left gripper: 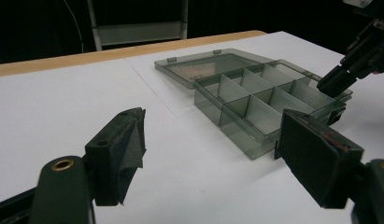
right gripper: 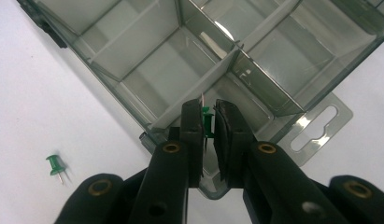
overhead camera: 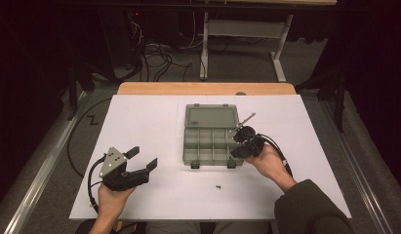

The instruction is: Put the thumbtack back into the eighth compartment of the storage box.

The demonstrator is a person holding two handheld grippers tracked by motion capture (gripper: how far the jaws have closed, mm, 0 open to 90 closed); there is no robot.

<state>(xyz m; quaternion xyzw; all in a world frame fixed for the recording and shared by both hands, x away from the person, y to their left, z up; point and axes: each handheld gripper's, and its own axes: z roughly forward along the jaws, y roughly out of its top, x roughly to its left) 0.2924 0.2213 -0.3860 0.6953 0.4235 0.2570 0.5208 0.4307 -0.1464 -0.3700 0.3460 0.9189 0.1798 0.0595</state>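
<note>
right gripper view, right tongs (right gripper: 207,122) pinching green pushpin (right gripper: 208,122) over organizer box (right gripper: 133,60), left tongs (overhead camera: 141,159) wide

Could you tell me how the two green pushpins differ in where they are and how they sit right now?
The held pushpin is pinched between the right gripper's jaws above the organiser box; the loose pushpin lies on the white table, outside the box. The held pushpin is mostly hidden by the jaws; the loose pushpin shows head and needle. Both are green.
</note>
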